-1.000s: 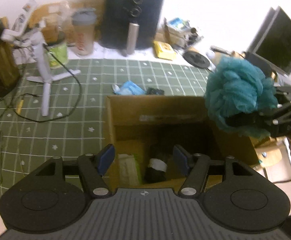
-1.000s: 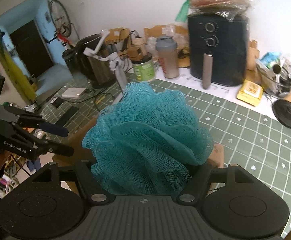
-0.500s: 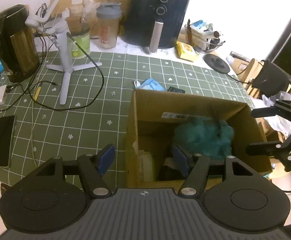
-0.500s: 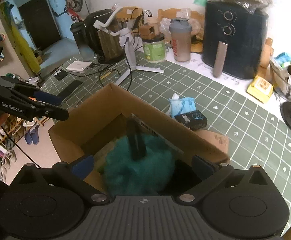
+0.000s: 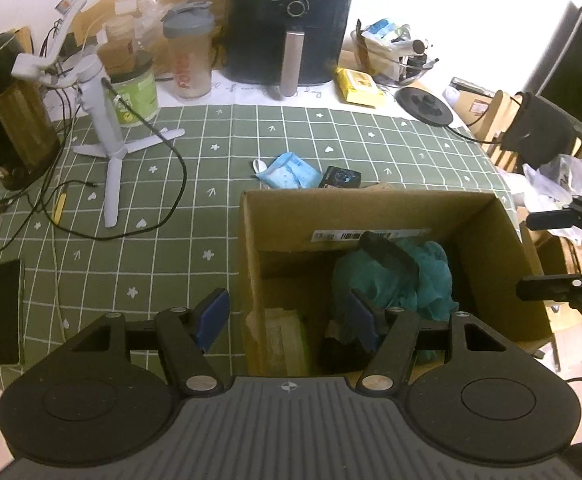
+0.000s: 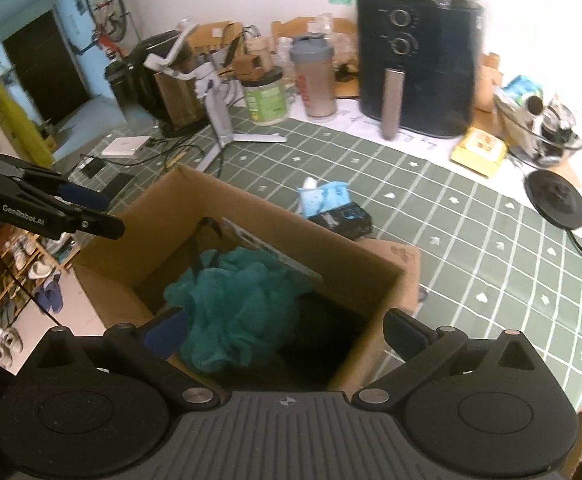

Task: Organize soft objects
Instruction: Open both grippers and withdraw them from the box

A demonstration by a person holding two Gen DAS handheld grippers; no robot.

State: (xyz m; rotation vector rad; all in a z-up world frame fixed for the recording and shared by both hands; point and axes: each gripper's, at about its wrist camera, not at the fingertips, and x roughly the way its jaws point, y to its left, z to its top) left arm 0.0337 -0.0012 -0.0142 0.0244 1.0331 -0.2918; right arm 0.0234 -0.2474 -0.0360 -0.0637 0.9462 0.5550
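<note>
Hovering w/ jaws wide & empty, right hand-held gripper (image 6: 287, 330) clears box rim (image 6: 291, 220); loofah (image 6: 239, 300) inside, left hand-held gripper (image 5: 287, 314) half-open, empty.

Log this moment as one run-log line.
right gripper: open, empty, above box | left gripper: open, empty | teal bath sponge: inside cardboard box | blue packet: on tablecloth behind box

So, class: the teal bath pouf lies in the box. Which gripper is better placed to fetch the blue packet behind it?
Probably the right gripper: open wide, empty, nearer the blue packet beyond the box.
</note>
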